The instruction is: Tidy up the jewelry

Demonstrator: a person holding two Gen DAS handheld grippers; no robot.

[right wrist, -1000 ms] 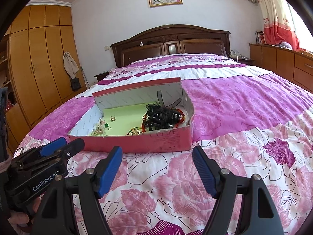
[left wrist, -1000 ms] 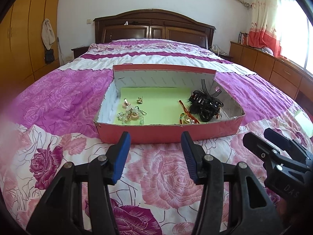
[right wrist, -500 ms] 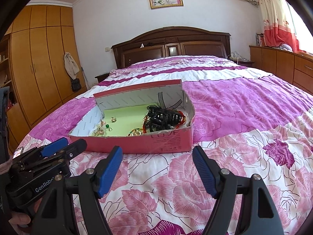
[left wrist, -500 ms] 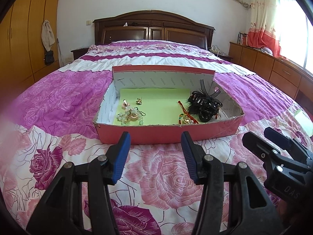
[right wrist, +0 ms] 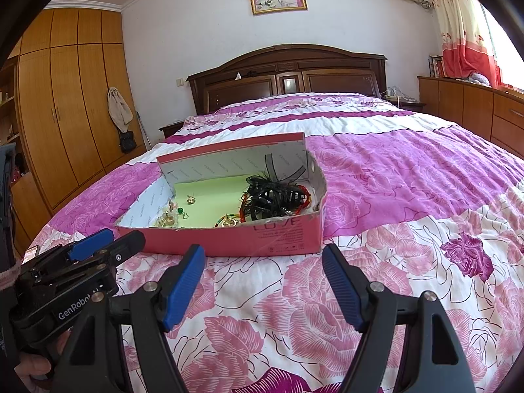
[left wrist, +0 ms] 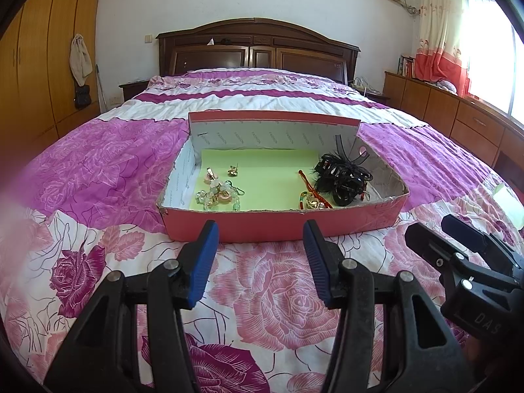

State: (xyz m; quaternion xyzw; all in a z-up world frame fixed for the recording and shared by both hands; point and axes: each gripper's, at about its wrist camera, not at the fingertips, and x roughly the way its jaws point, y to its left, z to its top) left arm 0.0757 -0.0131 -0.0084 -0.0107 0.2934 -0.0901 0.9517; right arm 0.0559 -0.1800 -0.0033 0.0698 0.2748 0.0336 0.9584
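- Hovering over the near part of the bed [left wrist: 271, 298], just short of the box: left gripper [left wrist: 258, 262], blue pads spread wide, holding nothing.
- Hovering alongside it, also over the flowered bedspread: right gripper [right wrist: 263, 286], jaws standing wide apart, nothing between them.
- Showing at the right edge of the left wrist view: right gripper [left wrist: 458, 245], seen from the side; showing at the left edge of the right wrist view: left gripper [right wrist: 101, 245].
- Sitting on the bed, mid-width, beyond both grippers: pink cardboard box [left wrist: 281, 224], open at the top, lined with a green sheet [left wrist: 268, 183].
- Lying at the box's near left corner: cluster of gold and pale beaded jewelry [left wrist: 217, 195], with a small gold piece [left wrist: 233, 171] just behind it.
- Piling up at the box's right end: black tangle, possibly hair clips and ribbon [left wrist: 344, 177], touching the right wall.
- Resting against the near wall beside that tangle: gold charm on red cord [left wrist: 311, 200].
- Standing at the far edge of the bed: dark wooden headboard [left wrist: 258, 49].
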